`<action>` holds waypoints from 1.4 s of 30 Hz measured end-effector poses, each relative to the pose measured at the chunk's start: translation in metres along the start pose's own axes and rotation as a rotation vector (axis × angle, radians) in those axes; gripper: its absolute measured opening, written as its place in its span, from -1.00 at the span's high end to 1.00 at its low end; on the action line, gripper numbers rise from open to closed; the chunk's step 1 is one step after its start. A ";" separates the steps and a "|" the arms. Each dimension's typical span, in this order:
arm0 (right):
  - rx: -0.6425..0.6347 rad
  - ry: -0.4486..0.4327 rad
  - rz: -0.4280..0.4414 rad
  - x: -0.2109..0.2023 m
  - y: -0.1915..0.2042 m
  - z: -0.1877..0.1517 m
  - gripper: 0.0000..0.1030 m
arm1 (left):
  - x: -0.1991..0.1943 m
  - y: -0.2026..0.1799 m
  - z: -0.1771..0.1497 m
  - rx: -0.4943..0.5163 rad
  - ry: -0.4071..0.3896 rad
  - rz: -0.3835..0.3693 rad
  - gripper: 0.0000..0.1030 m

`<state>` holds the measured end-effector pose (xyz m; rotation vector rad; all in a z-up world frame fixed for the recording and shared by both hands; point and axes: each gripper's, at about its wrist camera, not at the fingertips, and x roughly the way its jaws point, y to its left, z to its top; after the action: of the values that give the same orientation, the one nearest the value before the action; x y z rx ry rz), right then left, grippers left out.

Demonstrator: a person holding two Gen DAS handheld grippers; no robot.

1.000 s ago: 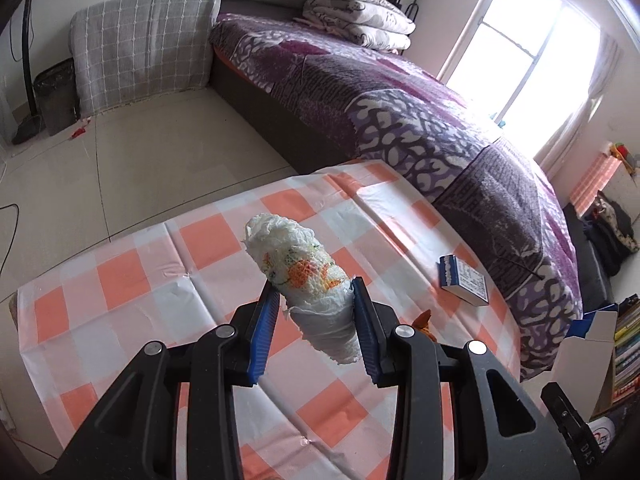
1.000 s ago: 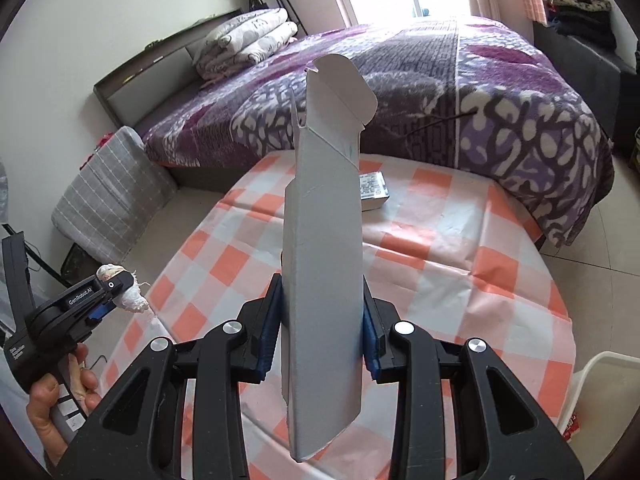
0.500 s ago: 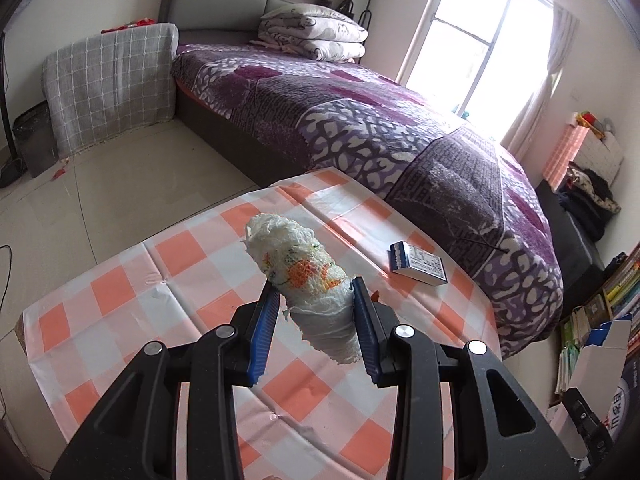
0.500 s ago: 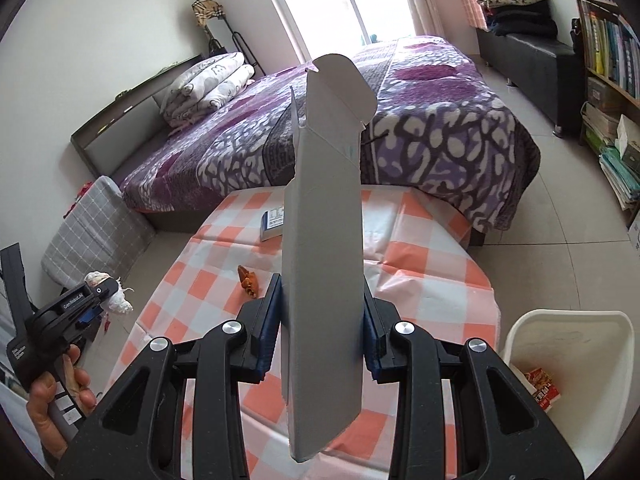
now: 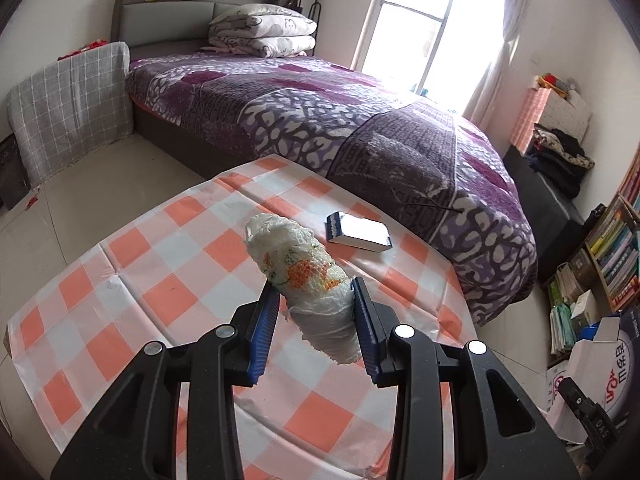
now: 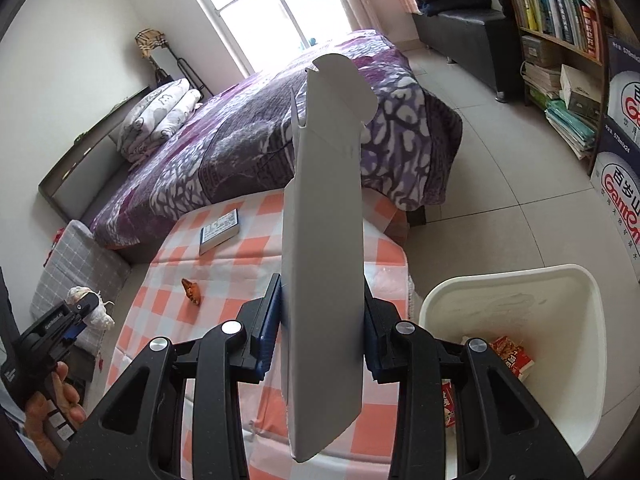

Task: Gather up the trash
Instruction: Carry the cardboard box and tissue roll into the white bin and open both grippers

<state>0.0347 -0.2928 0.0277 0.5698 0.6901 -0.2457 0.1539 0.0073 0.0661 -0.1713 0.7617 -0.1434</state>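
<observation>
My left gripper (image 5: 314,300) is shut on a crumpled white tissue wad with orange print (image 5: 304,276), held above the checkered table (image 5: 160,280). It also shows at the far left of the right wrist view (image 6: 82,312). My right gripper (image 6: 322,300) is shut on a flattened grey carton (image 6: 324,240) that stands upright above the table's right edge. A white trash bin (image 6: 560,320) with red wrappers (image 6: 514,358) inside stands on the floor to the right. A small blue and white box (image 5: 359,235) and an orange scrap (image 6: 191,291) lie on the table.
A bed with a purple cover (image 5: 360,128) runs along the table's far side. A grey checked cushion (image 5: 68,100) leans at the left. A bookshelf (image 6: 560,20) and printed cartons (image 6: 624,184) stand at the right. Pale floor tiles (image 6: 500,200) lie between bed and bin.
Both grippers have moved right with their loads still held. The white bin has come into the right wrist view. The small box has shifted left and nearer in the left wrist view.
</observation>
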 end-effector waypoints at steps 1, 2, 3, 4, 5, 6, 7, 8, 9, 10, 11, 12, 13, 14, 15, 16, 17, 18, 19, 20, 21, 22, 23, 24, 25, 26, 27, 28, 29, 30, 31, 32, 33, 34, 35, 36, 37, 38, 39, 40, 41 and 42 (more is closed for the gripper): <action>0.011 -0.006 -0.006 -0.003 -0.006 0.001 0.35 | -0.001 -0.007 -0.002 0.013 -0.002 -0.009 0.28; 0.018 -0.010 -0.014 -0.006 -0.010 0.002 0.35 | -0.003 -0.014 -0.003 0.023 -0.003 -0.016 0.28; 0.026 -0.013 -0.021 -0.008 -0.015 0.003 0.34 | -0.004 -0.022 -0.004 0.034 -0.004 -0.025 0.28; 0.038 -0.015 -0.030 -0.011 -0.021 0.004 0.34 | -0.005 -0.028 -0.006 0.044 -0.004 -0.034 0.28; 0.049 -0.016 -0.036 -0.013 -0.024 0.005 0.34 | -0.007 -0.036 -0.008 0.056 -0.003 -0.044 0.28; 0.061 -0.016 -0.041 -0.015 -0.030 0.006 0.34 | -0.007 -0.043 -0.010 0.067 -0.003 -0.052 0.28; 0.077 -0.014 -0.048 -0.017 -0.036 0.007 0.34 | -0.008 -0.049 -0.011 0.077 -0.002 -0.058 0.28; 0.094 -0.013 -0.057 -0.019 -0.043 0.008 0.34 | -0.009 -0.057 -0.014 0.090 -0.001 -0.068 0.28; 0.110 -0.011 -0.063 -0.021 -0.049 0.009 0.34 | -0.009 -0.063 -0.016 0.100 0.001 -0.076 0.28; 0.119 -0.010 -0.068 -0.023 -0.053 0.010 0.34 | -0.010 -0.071 -0.018 0.112 0.004 -0.086 0.28; 0.131 -0.008 -0.074 -0.024 -0.059 0.011 0.34 | -0.010 -0.077 -0.021 0.123 0.006 -0.093 0.28; 0.145 -0.004 -0.087 -0.027 -0.066 0.011 0.34 | -0.011 -0.085 -0.024 0.135 0.008 -0.103 0.28; 0.152 -0.001 -0.096 -0.028 -0.070 0.012 0.33 | -0.011 -0.092 -0.027 0.148 0.011 -0.112 0.28; 0.160 0.004 -0.105 -0.030 -0.073 0.012 0.33 | -0.011 -0.099 -0.031 0.161 0.014 -0.120 0.28; 0.168 0.012 -0.113 -0.031 -0.078 0.012 0.31 | -0.012 -0.104 -0.033 0.172 0.016 -0.126 0.28; 0.180 0.025 -0.124 -0.031 -0.083 0.012 0.29 | -0.013 -0.110 -0.036 0.183 0.019 -0.133 0.28; 0.193 0.035 -0.133 -0.033 -0.090 0.012 0.26 | -0.013 -0.117 -0.040 0.194 0.022 -0.142 0.28; 0.208 0.041 -0.141 -0.034 -0.095 0.011 0.20 | -0.014 -0.122 -0.043 0.204 0.026 -0.149 0.28; 0.226 0.048 -0.148 -0.037 -0.102 0.011 0.15 | -0.014 -0.128 -0.046 0.213 0.029 -0.156 0.28; 0.237 0.049 -0.151 -0.038 -0.106 0.011 0.11 | -0.014 -0.134 -0.049 0.223 0.033 -0.162 0.28; 0.248 0.049 -0.156 -0.040 -0.110 0.010 0.08 | -0.014 -0.139 -0.053 0.232 0.037 -0.169 0.28; 0.260 0.046 -0.165 -0.043 -0.115 0.010 -0.03 | -0.014 -0.144 -0.056 0.240 0.042 -0.176 0.28; 0.269 0.040 -0.171 -0.046 -0.119 0.009 -0.12 | -0.014 -0.150 -0.059 0.250 0.048 -0.184 0.28; 0.277 0.035 -0.176 -0.049 -0.122 0.009 -0.16 | -0.014 -0.155 -0.063 0.258 0.053 -0.190 0.28; 0.288 0.026 -0.182 -0.053 -0.127 0.009 -0.24 | -0.015 -0.160 -0.067 0.267 0.057 -0.196 0.28; 0.298 0.017 -0.186 -0.056 -0.131 0.008 -0.31 | -0.015 -0.165 -0.071 0.279 0.061 -0.203 0.28; 0.306 0.010 -0.188 -0.059 -0.135 0.008 -0.32 | -0.016 -0.170 -0.074 0.290 0.064 -0.207 0.28; 0.318 -0.001 -0.191 -0.064 -0.141 0.008 -0.35 | -0.016 -0.174 -0.078 0.301 0.066 -0.211 0.28; 0.326 -0.006 -0.193 -0.065 -0.144 0.009 -0.37 | -0.016 -0.179 -0.081 0.313 0.070 -0.216 0.28; 0.335 -0.012 -0.195 -0.068 -0.148 0.009 -0.38 | -0.018 -0.183 -0.085 0.325 0.074 -0.223 0.28; 0.351 -0.020 -0.197 -0.072 -0.154 0.009 -0.42 | -0.018 -0.188 -0.089 0.335 0.078 -0.229 0.28; 0.359 -0.024 -0.197 -0.074 -0.157 0.010 -0.45 | -0.019 -0.193 -0.093 0.350 0.082 -0.236 0.28; 0.368 -0.027 -0.197 -0.077 -0.161 0.010 -0.45 | -0.019 -0.197 -0.096 0.361 0.084 -0.241 0.28; 0.376 -0.031 -0.198 -0.079 -0.165 0.010 -0.46 | -0.020 -0.201 -0.100 0.371 0.087 -0.246 0.28; 0.383 -0.035 -0.200 -0.082 -0.168 0.010 -0.48 | -0.021 -0.206 -0.104 0.383 0.092 -0.253 0.28; 0.391 -0.040 -0.202 -0.084 -0.171 0.010 -0.49 | -0.022 -0.210 -0.108 0.393 0.096 -0.259 0.28; 0.397 -0.043 -0.201 -0.087 -0.175 0.010 -0.50 | -0.023 -0.214 -0.112 0.404 0.099 -0.265 0.28; 0.401 -0.045 -0.201 -0.088 -0.178 0.010 -0.52 | -0.024 -0.220 -0.116 0.418 0.103 -0.272 0.28; 0.408 -0.049 -0.202 -0.090 -0.180 0.010 -0.53 | -0.025 -0.224 -0.120 0.429 0.105 -0.279 0.28; 0.418 -0.054 -0.204 -0.093 -0.184 0.009 -0.53 | -0.026 -0.229 -0.124 0.442 0.108 -0.286 0.28; 0.425 -0.056 -0.205 -0.093 -0.186 0.010 -0.54 | -0.027 -0.232 -0.127 0.452 0.110 -0.292 0.28; 0.431 -0.058 -0.206 -0.095 -0.188 0.010 -0.54 | -0.029 -0.237 -0.131 0.463 0.112 -0.299 0.28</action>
<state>-0.1056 -0.4503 0.0190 0.8993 0.6427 -0.6102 0.0263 -0.2322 0.0411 0.1666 0.7918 -0.6113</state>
